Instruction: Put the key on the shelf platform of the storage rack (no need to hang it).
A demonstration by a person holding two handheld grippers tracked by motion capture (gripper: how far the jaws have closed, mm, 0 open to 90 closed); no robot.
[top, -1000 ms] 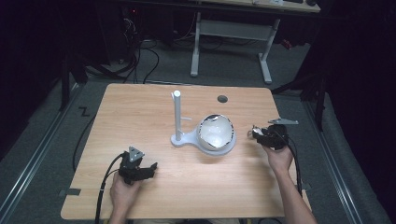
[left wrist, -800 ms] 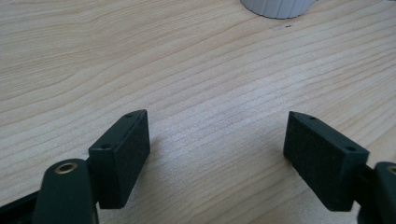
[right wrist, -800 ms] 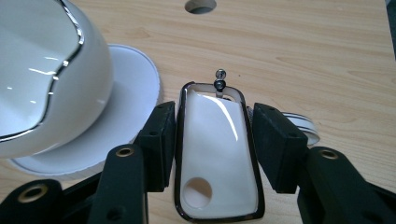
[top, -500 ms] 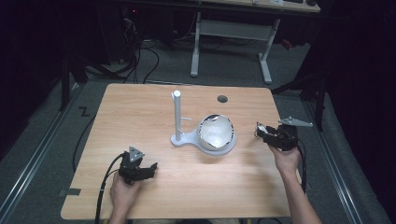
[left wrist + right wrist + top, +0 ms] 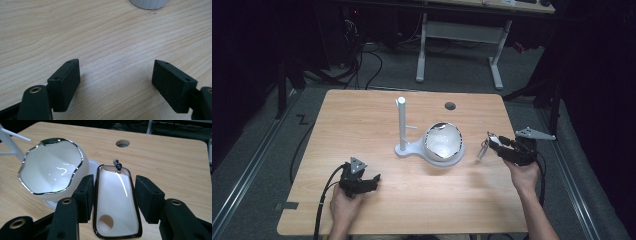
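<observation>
Lifted toward the table's right edge, my right gripper [image 5: 112,195] clamps the white tag [image 5: 116,205], clearing the bowl [image 5: 52,173]; left gripper [image 5: 116,83] rests apart.

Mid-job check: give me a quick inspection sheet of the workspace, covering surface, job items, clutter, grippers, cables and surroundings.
Surface: wooden table, with a round hole near the far edge.
Job's things: white chrome-rimmed case held in the right gripper; white egg-shaped shell with a jagged chrome rim sits on a white stand with an upright post.
Clutter: nothing seen.
Grippers: right gripper shut on the case, raised off the table right of the shell; left gripper open, nothing between its jaws, low over the near left of the table.
Cables: a black cable trails from the left gripper over the near edge.
Surroundings: dark room, white desk frame and floor cables behind the table.
</observation>
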